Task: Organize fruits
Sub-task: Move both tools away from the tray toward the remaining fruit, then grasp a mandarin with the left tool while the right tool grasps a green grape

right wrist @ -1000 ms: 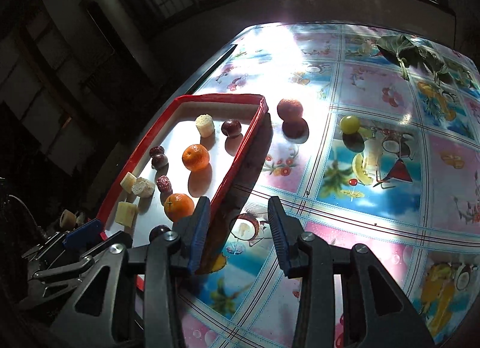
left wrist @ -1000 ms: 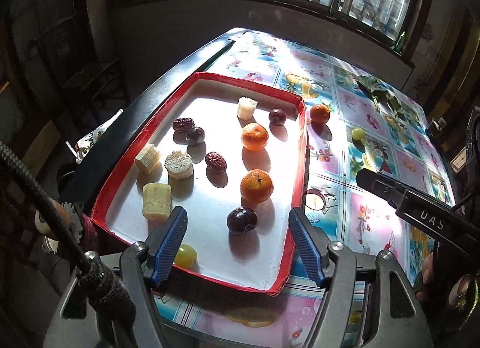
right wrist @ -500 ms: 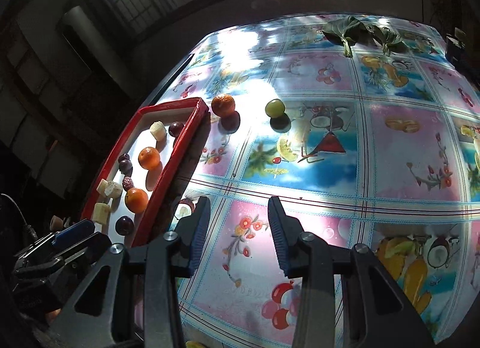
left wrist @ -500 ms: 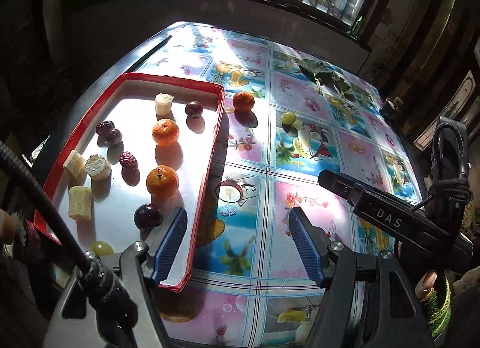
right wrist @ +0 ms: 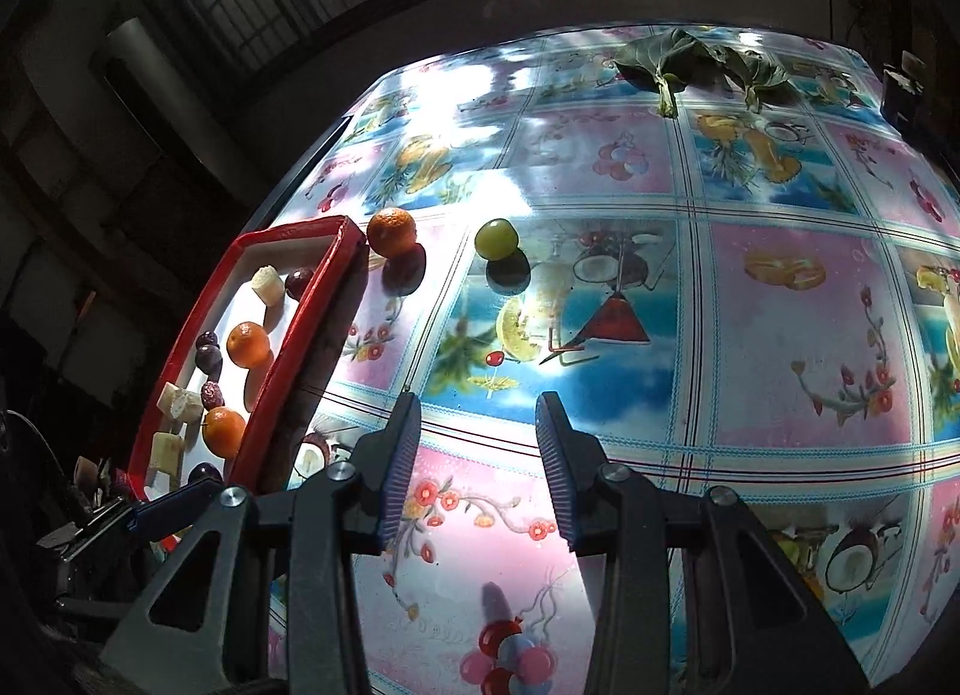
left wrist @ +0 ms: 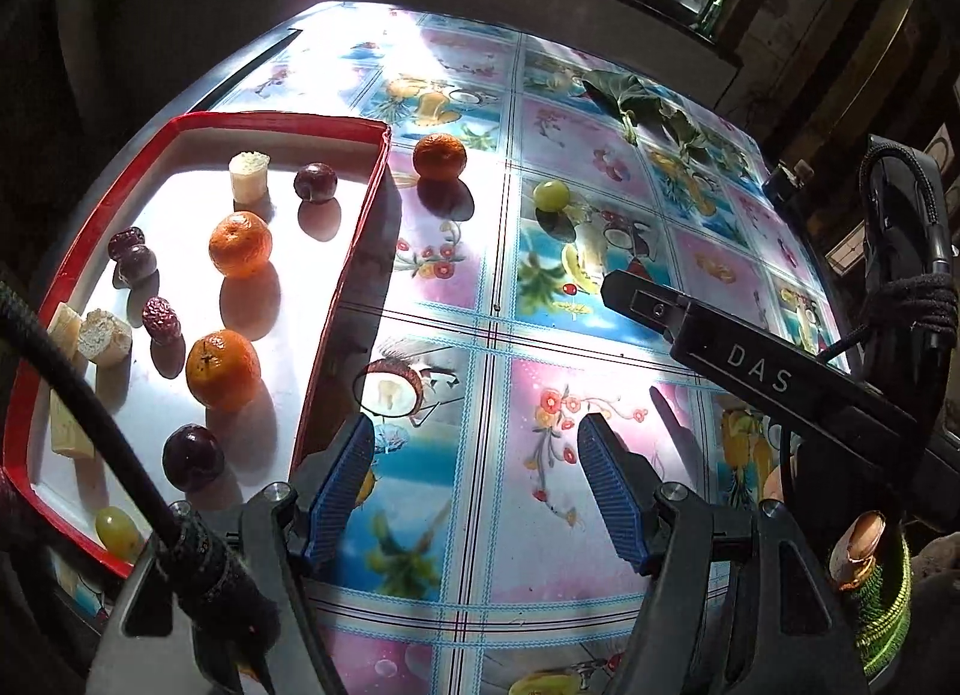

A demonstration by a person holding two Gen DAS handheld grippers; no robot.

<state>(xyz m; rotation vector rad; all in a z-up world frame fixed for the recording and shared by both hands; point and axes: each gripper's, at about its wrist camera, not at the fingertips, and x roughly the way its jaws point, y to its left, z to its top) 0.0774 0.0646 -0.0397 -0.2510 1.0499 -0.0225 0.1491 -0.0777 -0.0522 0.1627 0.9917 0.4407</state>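
Note:
A red-rimmed white tray [left wrist: 360, 227] [right wrist: 282, 359] lies at the table's left. In it are two oranges [left wrist: 240, 244], dark plums [left wrist: 193, 458], red dates, pale cut pieces and a green grape [left wrist: 117, 530]. On the tablecloth outside the tray lie an orange [left wrist: 440, 156] [right wrist: 392, 231] and a green grape [left wrist: 552, 195] [right wrist: 496, 238]. My left gripper [left wrist: 477, 455] is open and empty over the cloth, right of the tray. My right gripper [right wrist: 477, 428] is open and empty, short of the loose grape.
The table carries a glossy fruit-print cloth [right wrist: 780, 335]. Green leaves [right wrist: 690, 65] lie at the far edge. The right gripper's body [left wrist: 750, 371] crosses the left wrist view at right. Window bars and a wall stand behind the table.
Both grippers have swung right, away from the tray and over the open tablecloth. The loose orange and grape now sit nearer the middle of both views. Nothing was grasped.

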